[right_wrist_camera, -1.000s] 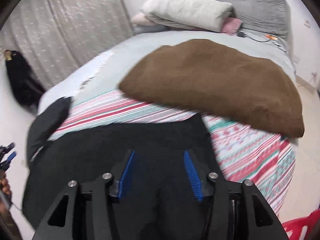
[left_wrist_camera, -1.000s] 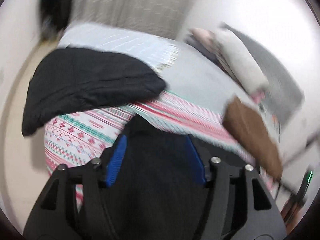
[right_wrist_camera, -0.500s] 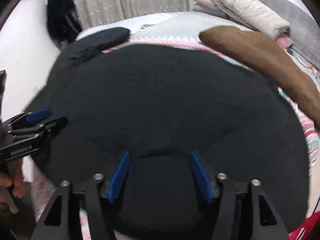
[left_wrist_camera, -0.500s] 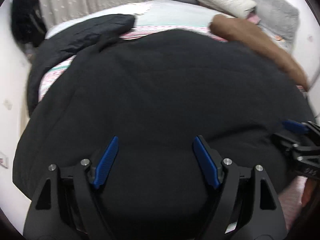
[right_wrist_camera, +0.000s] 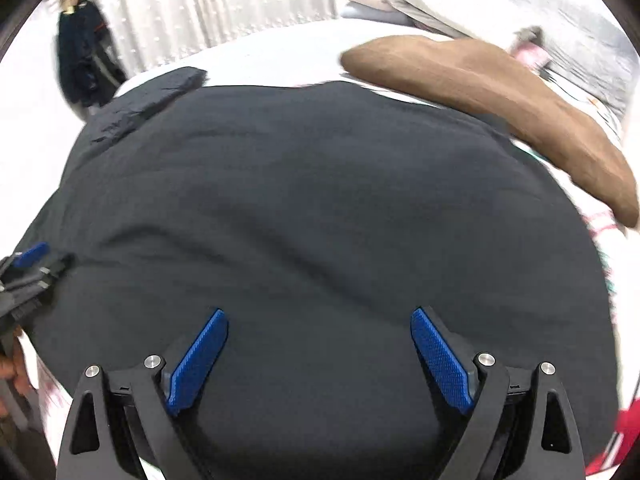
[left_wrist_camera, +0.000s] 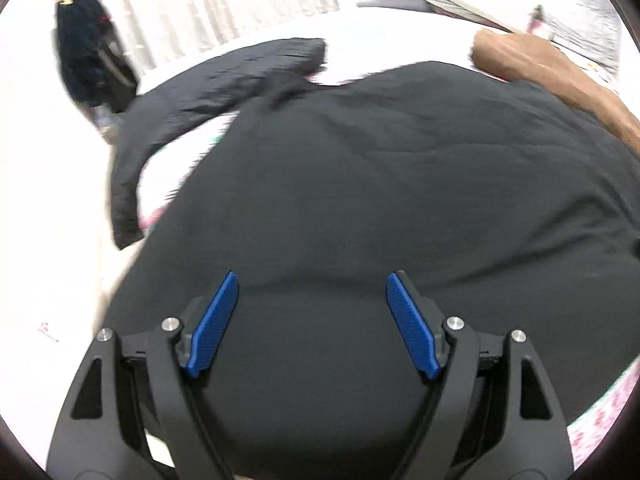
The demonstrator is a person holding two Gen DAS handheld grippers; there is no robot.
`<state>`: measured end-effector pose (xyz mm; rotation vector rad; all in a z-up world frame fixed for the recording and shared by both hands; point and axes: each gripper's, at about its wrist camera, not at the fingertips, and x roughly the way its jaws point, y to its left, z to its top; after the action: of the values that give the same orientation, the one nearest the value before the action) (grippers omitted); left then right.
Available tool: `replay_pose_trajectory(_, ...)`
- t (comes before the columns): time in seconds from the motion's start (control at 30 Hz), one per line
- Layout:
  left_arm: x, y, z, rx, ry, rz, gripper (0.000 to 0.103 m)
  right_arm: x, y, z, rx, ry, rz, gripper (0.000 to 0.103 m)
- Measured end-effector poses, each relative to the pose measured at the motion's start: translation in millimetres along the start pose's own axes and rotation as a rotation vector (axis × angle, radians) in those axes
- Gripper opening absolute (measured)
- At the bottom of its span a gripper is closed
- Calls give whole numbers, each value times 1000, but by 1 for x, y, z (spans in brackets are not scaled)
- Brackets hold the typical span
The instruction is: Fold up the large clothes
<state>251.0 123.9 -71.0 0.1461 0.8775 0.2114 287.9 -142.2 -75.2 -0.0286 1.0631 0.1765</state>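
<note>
A large black garment lies spread flat over the bed and fills most of both views. My left gripper is open just above its near edge, with nothing between the blue pads. My right gripper is open wide above the near edge too, and empty. The left gripper also shows at the left edge of the right wrist view, beside the garment's side.
A second black garment lies at the far left of the bed. A brown garment lies at the far right. Pillows and a grey blanket sit at the headboard. A dark coat hangs by the curtain.
The black garment went from bunched at the bed's near edge to spread flat across the bed. Both grippers' jaws have opened wider and hold nothing.
</note>
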Motion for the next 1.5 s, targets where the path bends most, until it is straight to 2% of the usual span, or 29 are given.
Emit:
replay_pose_trajectory(0.07,4,20,-4,-14,-11,26,79,-8,-39,-7,48,12,-27,94)
replay_pose_trajectory(0.13,6,33,-7,-13,-20,12,80,-19,-74,-16,101,-4,-45,94)
replay_pose_trajectory(0.17,4,36,-9,-19,-26,12,80,-22,-84,-18,116,-5,-79,94)
replay_pose_trajectory(0.2,1,38,-9,-31,-26,9,80,-24,-94,-21,123,-5,-157,94)
replay_pose_trajectory(0.23,-2,39,-9,-42,-24,9,80,-25,-99,-24,125,1,-200,94)
replay_pose_trajectory(0.3,-19,35,-9,-43,-42,4,80,-29,-101,-24,159,0,-186,94)
replay_pose_trajectory(0.37,-38,30,-10,-45,-70,-30,80,-43,-88,-21,163,-25,-151,94)
replay_pose_trajectory(0.47,-70,24,-16,-80,-102,-102,80,-73,-65,-18,144,-112,-111,95)
replay_pose_trajectory(0.57,-97,14,-22,-107,-118,-159,81,-103,-38,-21,145,-178,14,95)
replay_pose_trajectory(0.67,-120,-1,-26,-92,-143,-190,82,-125,-11,-30,115,-231,64,95)
replay_pose_trajectory(0.83,-150,-22,-38,-56,-146,-270,84,-141,30,-48,72,-241,135,95)
replay_pose_trajectory(0.9,-159,-28,-47,-40,-158,-268,91,-146,38,-57,64,-244,155,95)
replay_pose_trajectory(1.13,-175,-30,-65,-60,-207,-246,92,-164,54,-95,66,-291,104,95)
replay_pose_trajectory(1.3,-180,-32,-74,-74,-196,-278,92,-173,53,-109,121,-308,94,95)
replay_pose_trajectory(1.5,-201,-33,-91,-75,-252,-287,92,-195,66,-135,170,-360,74,95)
